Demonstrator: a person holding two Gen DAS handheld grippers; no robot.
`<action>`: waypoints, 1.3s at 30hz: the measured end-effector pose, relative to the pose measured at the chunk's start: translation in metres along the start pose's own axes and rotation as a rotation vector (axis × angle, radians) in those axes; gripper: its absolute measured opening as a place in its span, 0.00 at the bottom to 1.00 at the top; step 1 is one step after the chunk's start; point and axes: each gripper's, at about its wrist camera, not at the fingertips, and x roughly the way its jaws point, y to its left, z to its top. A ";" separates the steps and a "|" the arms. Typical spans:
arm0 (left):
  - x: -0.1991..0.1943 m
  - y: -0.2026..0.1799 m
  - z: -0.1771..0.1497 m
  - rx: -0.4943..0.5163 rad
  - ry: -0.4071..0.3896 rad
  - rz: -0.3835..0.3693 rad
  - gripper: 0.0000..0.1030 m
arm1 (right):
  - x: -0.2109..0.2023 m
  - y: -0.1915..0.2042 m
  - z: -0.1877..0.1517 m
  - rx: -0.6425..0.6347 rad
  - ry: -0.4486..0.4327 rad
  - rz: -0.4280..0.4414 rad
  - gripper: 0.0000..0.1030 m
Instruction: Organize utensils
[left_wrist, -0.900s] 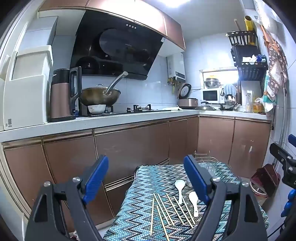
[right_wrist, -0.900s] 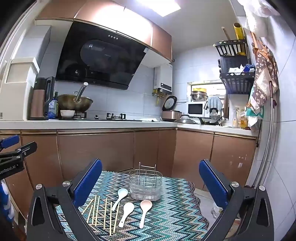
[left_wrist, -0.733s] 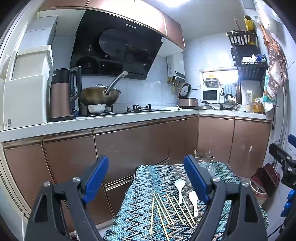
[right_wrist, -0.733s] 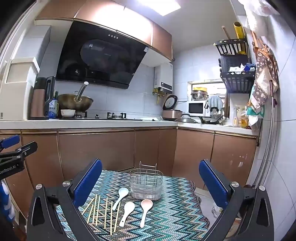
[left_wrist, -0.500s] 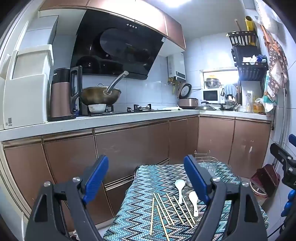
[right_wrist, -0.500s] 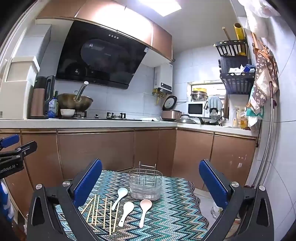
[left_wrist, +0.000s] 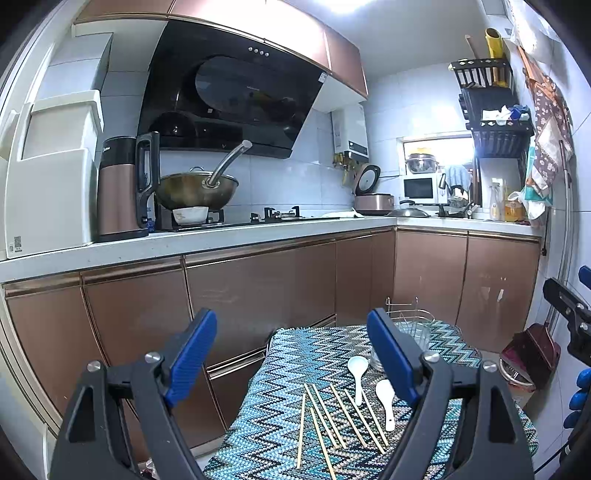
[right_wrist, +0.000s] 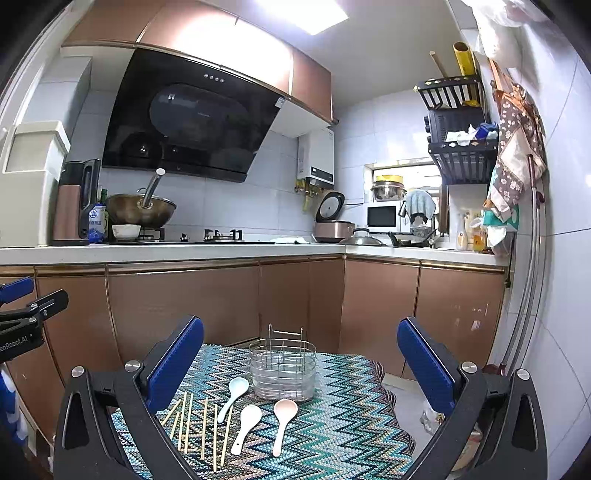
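Note:
On a small table under a zigzag cloth (right_wrist: 332, 424) stands a wire-and-clear utensil holder (right_wrist: 283, 373), with nothing in it. In front of it lie three ceramic spoons: a pale blue one (right_wrist: 232, 395), a white one (right_wrist: 247, 424) and a pink one (right_wrist: 282, 421). Several wooden chopsticks (right_wrist: 199, 424) lie loose to their left. My right gripper (right_wrist: 301, 363) hangs open above the near edge, nothing between its fingers. My left gripper (left_wrist: 291, 354) is open too, held left of the table; the chopsticks (left_wrist: 332, 417) and two spoons (left_wrist: 358, 373) show past it.
Brown cabinets (right_wrist: 184, 306) under a white counter run along the back and turn right. A wok (right_wrist: 140, 208), a kettle (right_wrist: 74, 203) and a rice cooker (right_wrist: 332, 221) stand on it. A tiled wall with a pipe (right_wrist: 535, 295) closes the right side.

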 end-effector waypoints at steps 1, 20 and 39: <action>0.000 0.000 0.000 0.000 0.000 0.000 0.80 | 0.000 0.000 0.000 0.002 0.000 0.000 1.00; -0.001 0.005 0.000 -0.014 -0.003 0.007 0.80 | 0.000 -0.004 -0.001 0.016 -0.001 -0.030 1.00; 0.001 0.004 -0.002 0.013 -0.004 0.016 0.80 | 0.000 -0.002 -0.003 -0.001 0.020 -0.049 1.00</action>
